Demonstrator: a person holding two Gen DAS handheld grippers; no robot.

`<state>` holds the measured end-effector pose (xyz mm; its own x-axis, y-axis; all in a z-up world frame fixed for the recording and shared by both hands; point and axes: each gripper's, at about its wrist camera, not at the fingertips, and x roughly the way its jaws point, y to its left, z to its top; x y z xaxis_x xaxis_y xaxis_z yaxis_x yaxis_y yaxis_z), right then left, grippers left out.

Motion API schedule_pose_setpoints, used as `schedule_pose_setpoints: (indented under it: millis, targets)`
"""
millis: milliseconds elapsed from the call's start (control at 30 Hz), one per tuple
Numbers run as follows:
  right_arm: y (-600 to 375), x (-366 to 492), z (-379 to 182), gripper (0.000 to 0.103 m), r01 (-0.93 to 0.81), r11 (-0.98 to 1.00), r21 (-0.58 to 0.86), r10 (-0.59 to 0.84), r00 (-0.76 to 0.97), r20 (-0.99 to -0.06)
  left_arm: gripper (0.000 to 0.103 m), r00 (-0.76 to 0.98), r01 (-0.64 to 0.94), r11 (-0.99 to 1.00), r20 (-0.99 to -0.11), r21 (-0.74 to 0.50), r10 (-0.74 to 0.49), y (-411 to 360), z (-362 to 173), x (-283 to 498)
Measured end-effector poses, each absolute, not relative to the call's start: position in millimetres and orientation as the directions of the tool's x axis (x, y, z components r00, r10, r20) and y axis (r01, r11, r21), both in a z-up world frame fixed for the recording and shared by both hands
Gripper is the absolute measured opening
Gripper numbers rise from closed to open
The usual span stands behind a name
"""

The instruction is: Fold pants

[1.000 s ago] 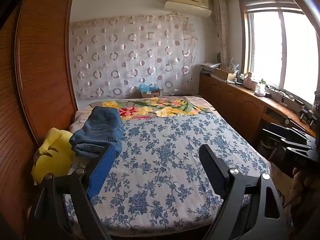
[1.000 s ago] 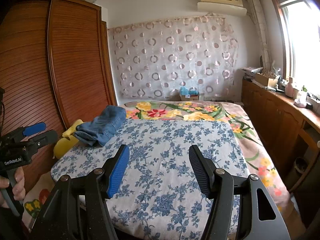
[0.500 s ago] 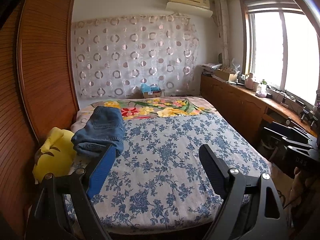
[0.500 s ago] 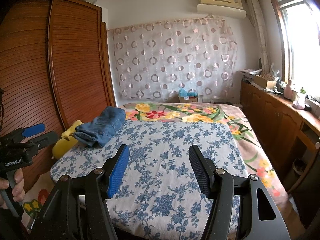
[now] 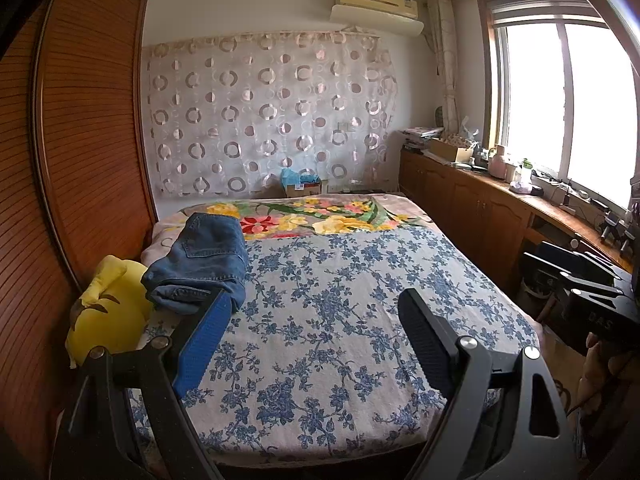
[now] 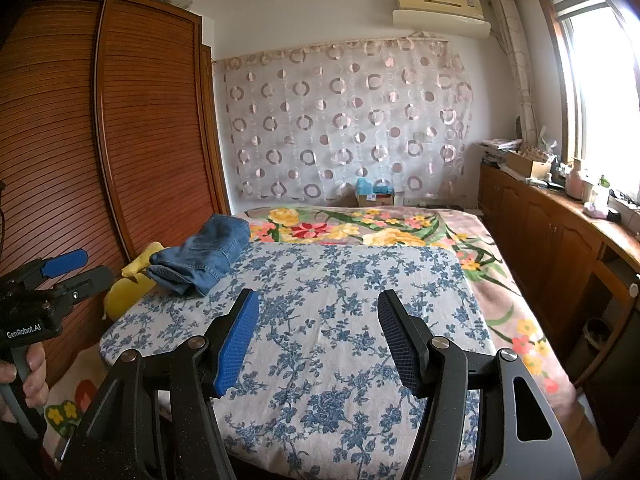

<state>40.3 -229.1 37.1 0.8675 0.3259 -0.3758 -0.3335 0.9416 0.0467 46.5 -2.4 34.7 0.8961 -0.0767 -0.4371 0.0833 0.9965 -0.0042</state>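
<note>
Nothing had shifted since the earlier frames. Both the left gripper [image 5: 316, 320] and right gripper [image 6: 318, 320] stood released (2 empty tongs); folded pants [image 5: 204, 264] lay left of centre on the bed [image 5: 340, 320].

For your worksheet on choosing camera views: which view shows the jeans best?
The left wrist view: the jeans lie nearer and larger, with the back pocket and stitching readable, though a finger tip covers their near corner. The right wrist view shows the jeans whole and unblocked, but smaller, farther off and side-on.
</note>
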Motion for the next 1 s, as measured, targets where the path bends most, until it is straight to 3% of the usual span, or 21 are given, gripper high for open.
schedule_pose_setpoints:
  millis: [1000]
  targets:
    - [-225.8, 39.2, 37.1, 0.064, -0.322, 0.945, 0.049, 0.317, 0.875, -0.366, 0.086, 0.897, 0.083, 0.997, -0.435, -0.004, -0.077, -1.8, 33.7, 44.1]
